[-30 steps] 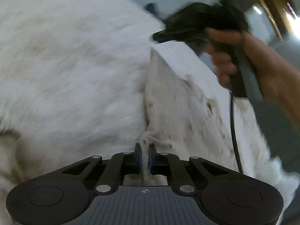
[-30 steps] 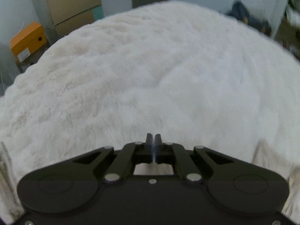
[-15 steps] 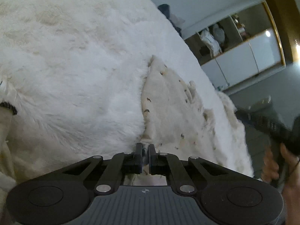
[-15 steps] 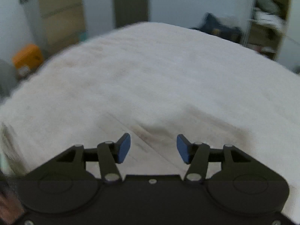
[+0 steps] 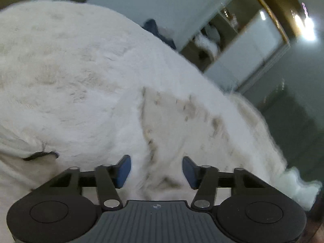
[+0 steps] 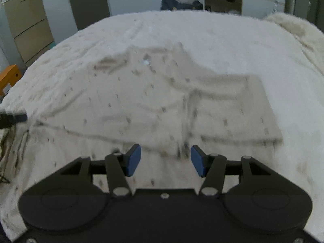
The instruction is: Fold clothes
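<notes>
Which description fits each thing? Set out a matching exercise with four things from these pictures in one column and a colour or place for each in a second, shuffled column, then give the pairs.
Things:
1. garment
2. box
3. cabinet
4. door

Descriptions:
A. orange, at the far left edge
B. cream with small dark specks, spread on the fluffy blanket
C. grey, shut, behind the bed
D. beige, with drawers, against the wall

Pairs: 1-B, 2-A, 3-D, 4-C

We see a cream garment (image 6: pixel 141 101) speckled with small dark marks lying spread on the white fluffy blanket (image 6: pixel 222 40), its right side folded inward.
</notes>
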The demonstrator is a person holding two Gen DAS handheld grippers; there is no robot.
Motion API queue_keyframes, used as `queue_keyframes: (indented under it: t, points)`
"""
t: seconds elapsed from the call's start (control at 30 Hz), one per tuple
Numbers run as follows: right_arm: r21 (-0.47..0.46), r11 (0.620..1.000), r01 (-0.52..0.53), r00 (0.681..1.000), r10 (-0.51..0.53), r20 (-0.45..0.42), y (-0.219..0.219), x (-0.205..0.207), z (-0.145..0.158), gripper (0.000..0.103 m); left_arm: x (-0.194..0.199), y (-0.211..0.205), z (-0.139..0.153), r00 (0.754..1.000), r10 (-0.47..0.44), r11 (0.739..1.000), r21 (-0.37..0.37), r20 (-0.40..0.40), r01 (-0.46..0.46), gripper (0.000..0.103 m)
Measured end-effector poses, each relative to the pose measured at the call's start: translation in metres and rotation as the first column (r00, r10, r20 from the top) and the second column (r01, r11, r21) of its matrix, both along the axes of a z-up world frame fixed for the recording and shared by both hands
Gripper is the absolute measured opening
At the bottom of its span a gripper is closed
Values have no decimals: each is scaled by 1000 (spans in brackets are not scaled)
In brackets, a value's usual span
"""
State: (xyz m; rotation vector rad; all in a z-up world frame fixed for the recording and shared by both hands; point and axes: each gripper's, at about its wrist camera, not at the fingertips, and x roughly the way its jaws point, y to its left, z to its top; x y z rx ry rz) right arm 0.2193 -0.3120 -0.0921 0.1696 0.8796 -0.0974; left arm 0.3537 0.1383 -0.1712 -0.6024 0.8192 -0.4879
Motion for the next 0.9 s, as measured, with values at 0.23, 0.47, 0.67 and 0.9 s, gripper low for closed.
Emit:
queue_keyframes:
  t: [0.23,0.47,0.67,0.9]
  points:
    - [92,996,2,999,-5,38,-34,56,0,62,22,-30,-23,996,13,998,63,-83,-8,37]
    - [281,945,169,983,-181,18,-87,141,-49,60,28,-32,-28,994,32,999,33,-103,-28,37]
    - [412,895,169,985,-164,-46,-86,144,-72,2,30,-38,-26,996,-4,999,46,-93,9,37]
    - [120,993,1,983,-23,182,-66,154,3,0,28,-41,-26,996,-3,998,54,-88,8,37]
